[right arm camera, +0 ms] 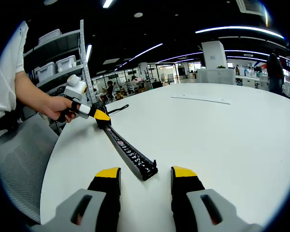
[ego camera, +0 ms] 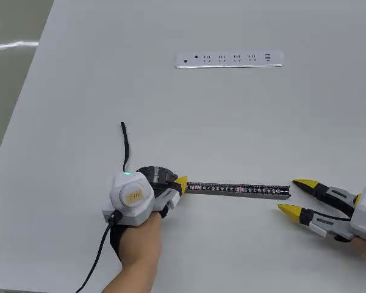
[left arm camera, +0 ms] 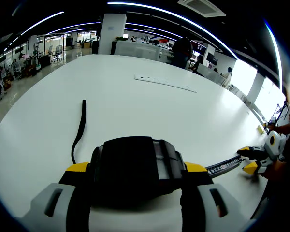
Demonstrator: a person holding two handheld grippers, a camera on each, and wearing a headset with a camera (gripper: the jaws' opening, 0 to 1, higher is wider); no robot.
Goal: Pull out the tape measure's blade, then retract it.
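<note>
In the head view, the left hand-held gripper point(ego camera: 165, 184) was clamped on the tape measure's black case point(ego camera: 154, 174). The blade point(ego camera: 238, 189) lay flat from there toward the right hand-held gripper point(ego camera: 290, 195), whose jaws stood wide apart around the blade's tip and held nothing. A power strip point(ego camera: 229, 59) lay well beyond both on the pale, smooth bench point(ego camera: 79, 91).

In the left gripper view, the case point(left arm camera: 135, 164) sat pinched between the jaws, with its strap point(left arm camera: 79, 128) trailing ahead. It looked hard, compact and probably weighty.

In the right gripper view, the end hook point(right arm camera: 148, 171) lay just ahead of the open jaws. The thin, sprung blade would likely kink or snap back, so the hook seemed the place to grip. Shelving point(right arm camera: 63, 58) rose behind the left hand-held gripper, in an open office.
</note>
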